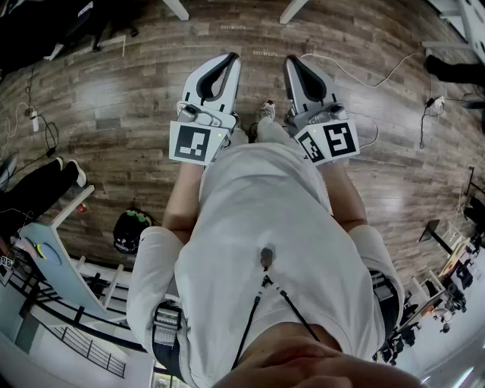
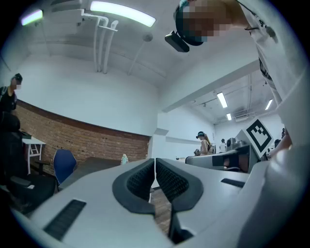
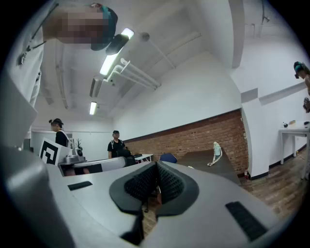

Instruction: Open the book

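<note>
In front of the person's waist, the left gripper [image 1: 228, 59] is held level and points to twelve o'clock in the head view. Its two jaws are pressed together and nothing is between them. Just beside it, at about one o'clock from the body, the right gripper [image 1: 295, 62] is level too. Its dark ribbed pads [image 3: 170, 184] also meet, with nothing in their grip. Each gripper carries a marker cube, the left one [image 1: 191, 142] and the right one [image 1: 331, 141], close to the white shirt [image 1: 265, 220]. Between the two grippers one shoe [image 1: 266, 111] shows on the wooden floor [image 1: 114, 91]. A thin white cable [image 1: 364, 76] lies on the floor at two o'clock. Further out, the gripper views show a brick wall [image 2: 87, 140], a blue chair [image 2: 63, 164] and a long ceiling lamp [image 2: 121, 12]. Where the book is, no view shows.
</note>
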{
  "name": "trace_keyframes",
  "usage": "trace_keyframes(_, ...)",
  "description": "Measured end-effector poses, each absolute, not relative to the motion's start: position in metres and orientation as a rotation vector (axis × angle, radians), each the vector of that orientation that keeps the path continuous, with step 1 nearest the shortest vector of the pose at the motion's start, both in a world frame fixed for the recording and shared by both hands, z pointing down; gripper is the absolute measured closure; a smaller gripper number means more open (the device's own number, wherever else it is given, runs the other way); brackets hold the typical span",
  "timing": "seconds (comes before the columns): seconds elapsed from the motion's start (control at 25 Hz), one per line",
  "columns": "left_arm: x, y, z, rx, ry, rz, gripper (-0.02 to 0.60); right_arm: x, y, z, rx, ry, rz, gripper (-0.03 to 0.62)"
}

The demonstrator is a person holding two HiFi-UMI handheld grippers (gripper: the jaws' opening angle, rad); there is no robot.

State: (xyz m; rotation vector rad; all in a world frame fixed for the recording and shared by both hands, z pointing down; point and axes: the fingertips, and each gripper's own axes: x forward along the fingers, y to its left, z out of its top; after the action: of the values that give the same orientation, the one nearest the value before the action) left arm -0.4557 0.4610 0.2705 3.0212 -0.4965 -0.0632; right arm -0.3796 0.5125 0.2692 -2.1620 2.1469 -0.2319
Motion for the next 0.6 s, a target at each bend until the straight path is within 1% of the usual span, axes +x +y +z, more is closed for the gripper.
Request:
trace_keyframes(0.32,-0.496,0.462,0.267,3.025,-0.492,-0.064,0.554,-0.423,0.513,0.259,-2.159,2.134,-0.192,0.559)
trace_keyframes(0.48,-0.491,0.448,0.274,3.027,-0.519,-0.020,0.554,-0.417,0.505,0.259,-2.158,2.130,-0.205,0.558)
trace_keyframes(0.6,-0.480,0.444,0.268,2.998,-0.555,-0.067,0.554,-0.404,0.505,0.264,-2.156,2.131,-0.224,0.557)
